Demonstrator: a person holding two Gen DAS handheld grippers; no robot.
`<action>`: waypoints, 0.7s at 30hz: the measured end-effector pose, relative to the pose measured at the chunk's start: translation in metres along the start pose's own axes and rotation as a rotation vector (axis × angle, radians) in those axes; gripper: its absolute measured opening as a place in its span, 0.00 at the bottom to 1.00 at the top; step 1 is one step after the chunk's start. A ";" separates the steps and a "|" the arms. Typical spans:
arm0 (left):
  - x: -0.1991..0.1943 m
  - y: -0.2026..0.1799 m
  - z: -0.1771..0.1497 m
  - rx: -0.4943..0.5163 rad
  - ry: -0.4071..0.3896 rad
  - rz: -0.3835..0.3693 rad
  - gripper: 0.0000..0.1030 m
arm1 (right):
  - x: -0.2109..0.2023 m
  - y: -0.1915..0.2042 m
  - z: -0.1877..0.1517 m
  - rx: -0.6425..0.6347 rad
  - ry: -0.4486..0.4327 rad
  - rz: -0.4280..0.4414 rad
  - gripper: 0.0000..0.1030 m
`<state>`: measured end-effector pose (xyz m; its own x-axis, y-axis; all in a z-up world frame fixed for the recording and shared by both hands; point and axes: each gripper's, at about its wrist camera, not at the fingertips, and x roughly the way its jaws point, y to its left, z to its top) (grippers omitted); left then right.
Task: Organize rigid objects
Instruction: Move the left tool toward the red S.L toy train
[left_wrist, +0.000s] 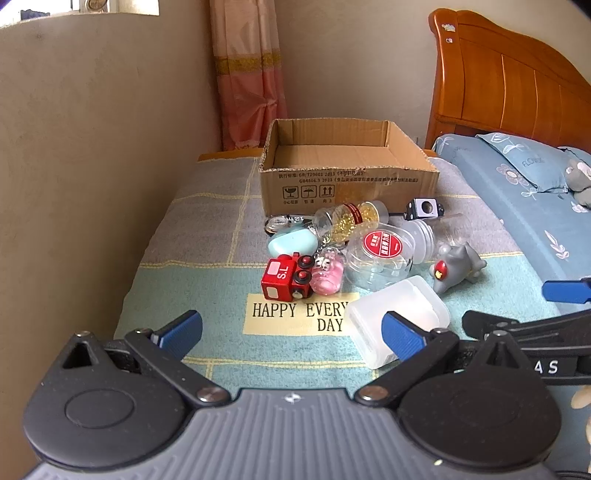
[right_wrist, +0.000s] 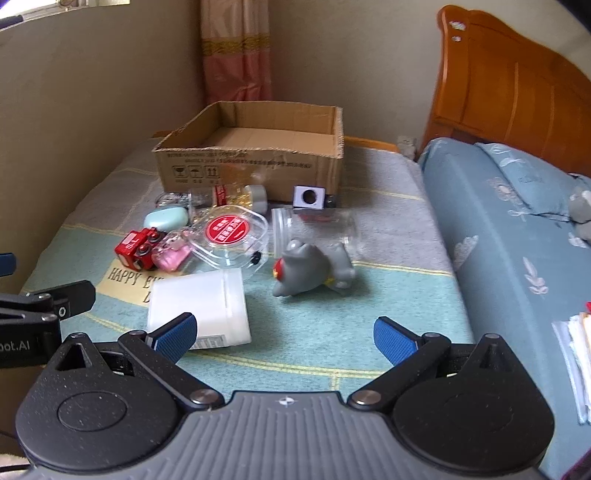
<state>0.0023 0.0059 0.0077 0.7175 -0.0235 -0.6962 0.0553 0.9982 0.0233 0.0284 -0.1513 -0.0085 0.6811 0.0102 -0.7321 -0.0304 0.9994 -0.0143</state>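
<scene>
Both tongs hung open and empty, so the sorting looked not yet begun. The left gripper (left_wrist: 291, 332) faced the red toy train (left_wrist: 286, 277) just ahead; the right gripper (right_wrist: 284, 334) had the white plastic case (right_wrist: 199, 301) by its left finger. The cardboard box (left_wrist: 347, 177) stood empty beyond the clutter. Next, probably, one tong should close on the nearest piece and carry it forward to the box.
</scene>
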 end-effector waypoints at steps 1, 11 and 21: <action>0.001 0.001 0.000 0.000 0.002 -0.002 0.99 | 0.002 0.000 0.000 0.000 0.005 0.009 1.00; 0.021 0.016 0.003 -0.019 0.041 -0.001 0.99 | 0.030 -0.002 -0.001 -0.054 0.074 0.192 1.00; 0.051 0.031 0.006 -0.012 0.066 -0.031 0.99 | 0.061 0.021 0.006 -0.114 0.147 0.274 1.00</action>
<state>0.0448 0.0350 -0.0226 0.6678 -0.0512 -0.7426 0.0680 0.9977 -0.0076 0.0736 -0.1293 -0.0495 0.5238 0.2657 -0.8094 -0.2852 0.9500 0.1273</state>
